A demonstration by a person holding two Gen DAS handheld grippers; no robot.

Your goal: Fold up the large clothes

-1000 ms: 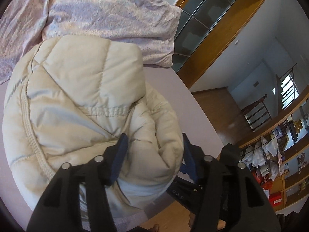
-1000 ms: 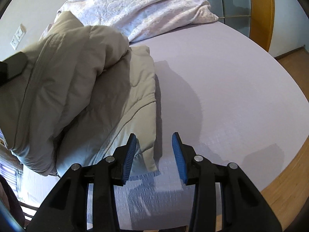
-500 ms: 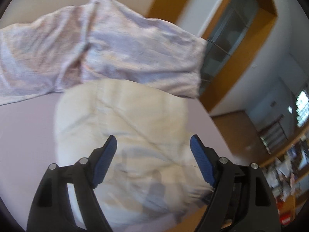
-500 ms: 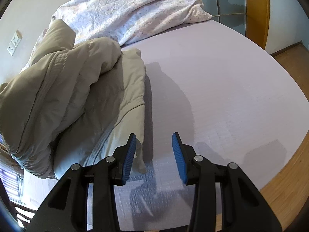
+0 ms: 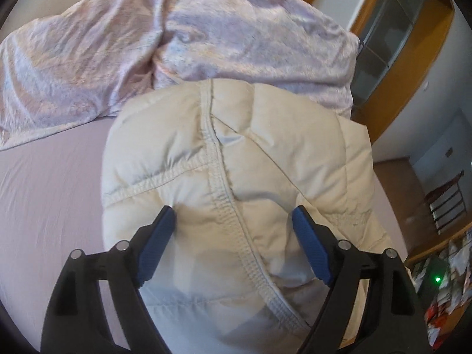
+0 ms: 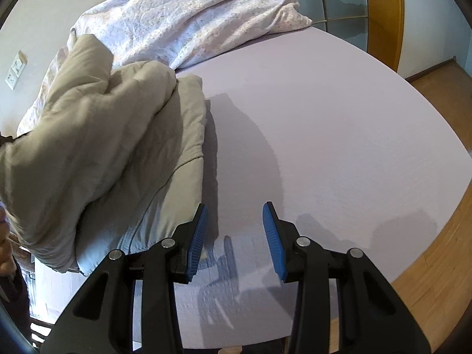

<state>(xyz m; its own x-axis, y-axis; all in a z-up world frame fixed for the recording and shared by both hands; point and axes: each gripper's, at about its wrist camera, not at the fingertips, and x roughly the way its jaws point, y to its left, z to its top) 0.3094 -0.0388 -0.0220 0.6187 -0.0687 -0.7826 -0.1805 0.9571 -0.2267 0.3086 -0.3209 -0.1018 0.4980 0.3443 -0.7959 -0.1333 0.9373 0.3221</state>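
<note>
Left wrist view.
- Left tool (image 5: 233, 230): black frame, blue ribbed pads, jaws spread wide and released; nothing pinched between them. It hangs directly over the near end of the jacket.
- Puffer jacket (image 5: 236, 159): cream, quilted, bundled into a rounded mound on the bed. A raised stitched seam (image 5: 227, 203) runs from its far edge down between the pads toward the camera. The near part lies in the tool's shadow.
- Duvet (image 5: 183, 38): pale lilac-pink, crumpled, lying across the far side of the bed; its near edge touches or slips behind the far edge of the jacket.
- Bed sheet (image 5: 47, 183): plain lilac, smooth, bare to the left of the jacket.
- Wardrobe (image 5: 392, 38): wooden frame with glass panels, beyond the bed at upper right.

Right wrist view.
- Right tool (image 6: 234, 230): same build, jaws apart and released, empty; it hovers over bare bed sheet (image 6: 339, 124), just beside the jacket's right edge.
- Puffer jacket (image 6: 97, 144): heaped at the left, an upper fold lying over a flatter lower layer, whose edge ends next to the left pad.
- Duvet (image 6: 191, 20): bunched at the far end of the bed, behind the jacket.
- Wooden floor (image 6: 442, 265): visible past the bed's right edge.
</note>
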